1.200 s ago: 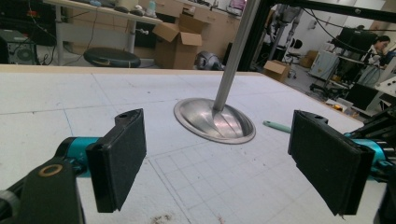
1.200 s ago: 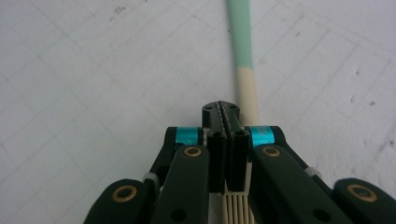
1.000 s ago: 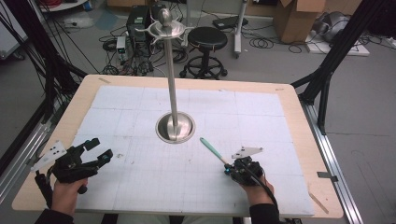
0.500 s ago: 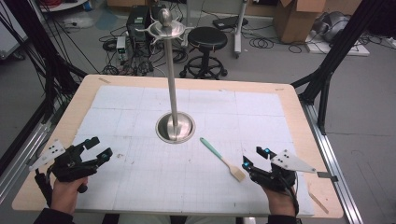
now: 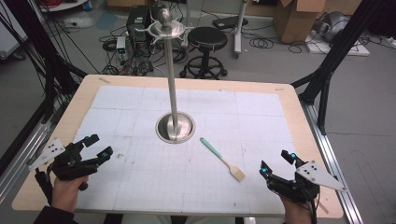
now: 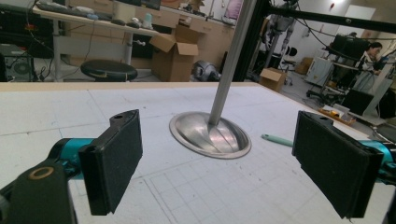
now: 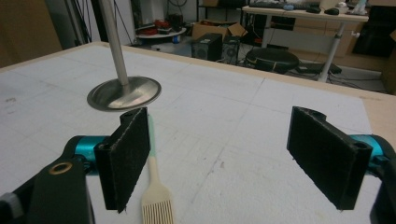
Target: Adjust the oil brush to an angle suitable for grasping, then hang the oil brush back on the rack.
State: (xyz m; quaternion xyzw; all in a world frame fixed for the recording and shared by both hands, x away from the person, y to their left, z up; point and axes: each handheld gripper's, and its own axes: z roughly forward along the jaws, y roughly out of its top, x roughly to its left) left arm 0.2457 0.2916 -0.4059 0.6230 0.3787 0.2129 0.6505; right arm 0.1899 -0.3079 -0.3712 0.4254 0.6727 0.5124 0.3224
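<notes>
At the lower right of the high view, the right gripper [image 5: 276,163] hangs over the white gridded mat [image 5: 140,177] with its black padded jaws spread wide and nothing between them; they have just been opening, and the thing they bracket in the right gripper view [image 7: 219,154] is bare mat. Just up and to the left of those jaws lies the small basting brush with a mint-green handle and cream bristle head [image 5: 223,159], flat on the mat and free of both grippers. Its long axis runs on a diagonal — handle tip toward the upper left, near the steel dish base, bristle head toward the lower right, pointing at the right gripper. In the right gripper view the brush [image 7: 155,196] sits beside the left-hand jaw, bristles nearest the camera.

The left gripper [image 5: 95,148], at the lower left of the high view, is likewise spread open and empty, well apart from the brush, whose handle tip [image 6: 276,139] peeks out past the base.

Centre frame stands the tall polished steel pole on a round dished base [image 5: 175,127]. Any coming regrasp looks best suited to the right hand — it is much nearer, and the brush head faces it.
</notes>
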